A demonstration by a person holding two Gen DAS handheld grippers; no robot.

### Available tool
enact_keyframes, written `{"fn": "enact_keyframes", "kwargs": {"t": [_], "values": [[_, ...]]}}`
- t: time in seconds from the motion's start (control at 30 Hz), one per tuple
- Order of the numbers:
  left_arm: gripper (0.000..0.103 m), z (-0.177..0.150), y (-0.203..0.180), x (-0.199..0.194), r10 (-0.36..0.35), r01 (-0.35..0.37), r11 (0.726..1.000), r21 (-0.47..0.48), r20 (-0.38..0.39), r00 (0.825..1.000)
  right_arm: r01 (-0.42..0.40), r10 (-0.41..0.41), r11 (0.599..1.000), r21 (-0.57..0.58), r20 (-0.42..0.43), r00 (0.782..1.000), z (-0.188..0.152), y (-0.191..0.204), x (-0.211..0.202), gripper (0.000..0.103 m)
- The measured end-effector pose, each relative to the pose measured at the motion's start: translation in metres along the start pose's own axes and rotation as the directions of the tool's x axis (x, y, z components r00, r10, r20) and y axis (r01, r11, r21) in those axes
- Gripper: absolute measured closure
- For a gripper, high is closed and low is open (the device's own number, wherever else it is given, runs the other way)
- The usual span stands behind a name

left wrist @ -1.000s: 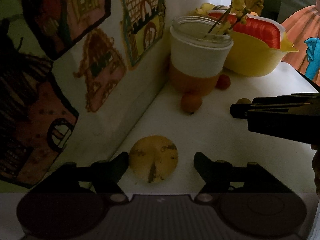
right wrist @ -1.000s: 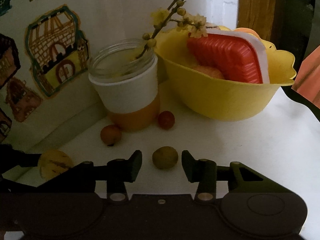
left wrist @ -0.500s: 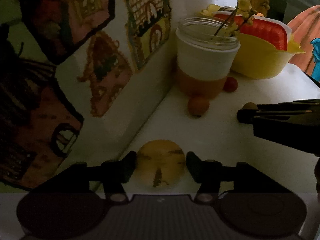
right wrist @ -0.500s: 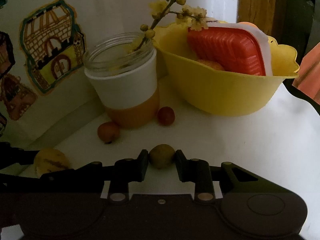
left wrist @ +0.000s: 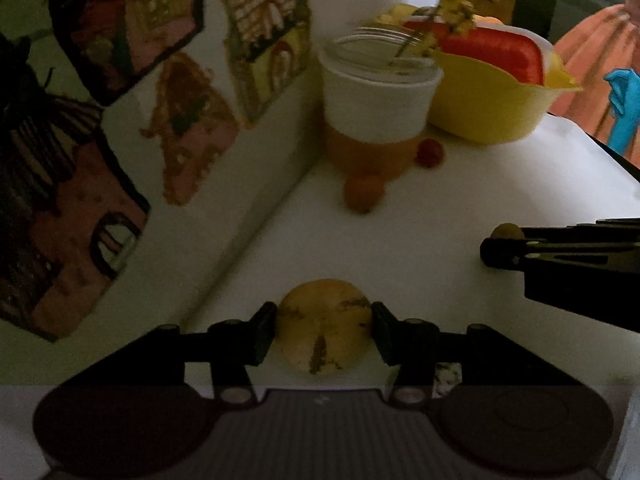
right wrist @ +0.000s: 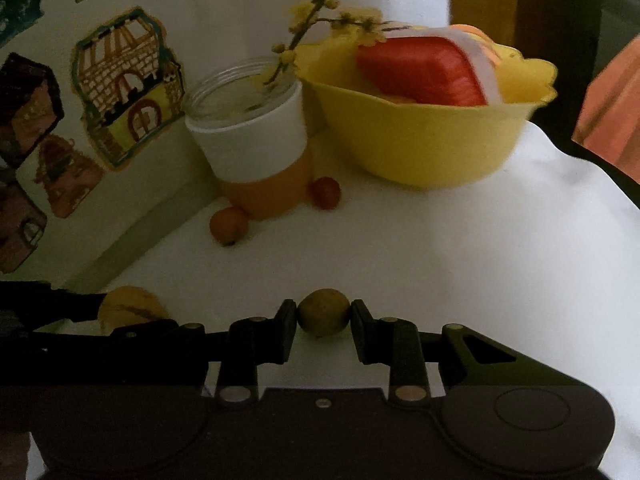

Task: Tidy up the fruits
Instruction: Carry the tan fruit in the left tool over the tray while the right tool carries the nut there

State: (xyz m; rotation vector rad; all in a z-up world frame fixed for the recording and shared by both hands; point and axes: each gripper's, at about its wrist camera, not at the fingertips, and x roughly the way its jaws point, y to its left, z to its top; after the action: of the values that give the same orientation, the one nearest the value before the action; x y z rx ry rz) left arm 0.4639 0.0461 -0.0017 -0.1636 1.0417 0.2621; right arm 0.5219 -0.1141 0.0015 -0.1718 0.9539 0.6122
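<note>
— Where are the fruits sitting right now?

— A round yellow fruit with brown blotches (left wrist: 323, 326) is being pinched between the left gripper (left wrist: 324, 330) fingers, the pads pressing both its sides, near the wall of painted house pictures (left wrist: 172, 92). A small olive-green fruit (right wrist: 324, 312) is being squeezed the same way by the right gripper (right wrist: 324, 320), its jaws narrowed right onto it. Both fruits are looking low over the white tabletop (right wrist: 460, 260); whether they are touching it I cannot tell.

— Why one in each hand?

— I'd guess both are heading for the yellow plastic bowl (right wrist: 424, 140), already holding a red-and-white wedge (right wrist: 424, 70). A small orange fruit (right wrist: 229, 225) and a small red one (right wrist: 325, 193) are waiting beside the glass jar with white and orange bands (right wrist: 256, 148), which is holding a flowering twig (right wrist: 320, 8) and standing between the grippers and the bowl, so the carry is needing height.
</note>
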Motion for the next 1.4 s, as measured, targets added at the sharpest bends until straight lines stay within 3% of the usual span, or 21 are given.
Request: {"fn": "enact_keyframes", "kwargs": {"t": [0.43,0.9,1.4], "values": [[0.049,-0.024,-0.046,-0.030,-0.084,0.084,0.995,0.059,0.003,0.996,0.027,-0.028,0.998,0.048,0.010,1.000,-0.039,-0.022,-0.071,0.072],[0.049,-0.057,-0.090,-0.078,-0.176,0.173,0.974,0.148,0.007,0.984,0.109,-0.110,0.983,0.151,0.001,0.994,-0.112,-0.036,-0.158,0.072],[0.049,-0.096,-0.135,-0.116,-0.290,0.289,0.918,0.272,-0.037,0.956,0.251,-0.245,0.942,0.222,-0.057,0.968,-0.181,-0.045,-0.217,0.072]]}}
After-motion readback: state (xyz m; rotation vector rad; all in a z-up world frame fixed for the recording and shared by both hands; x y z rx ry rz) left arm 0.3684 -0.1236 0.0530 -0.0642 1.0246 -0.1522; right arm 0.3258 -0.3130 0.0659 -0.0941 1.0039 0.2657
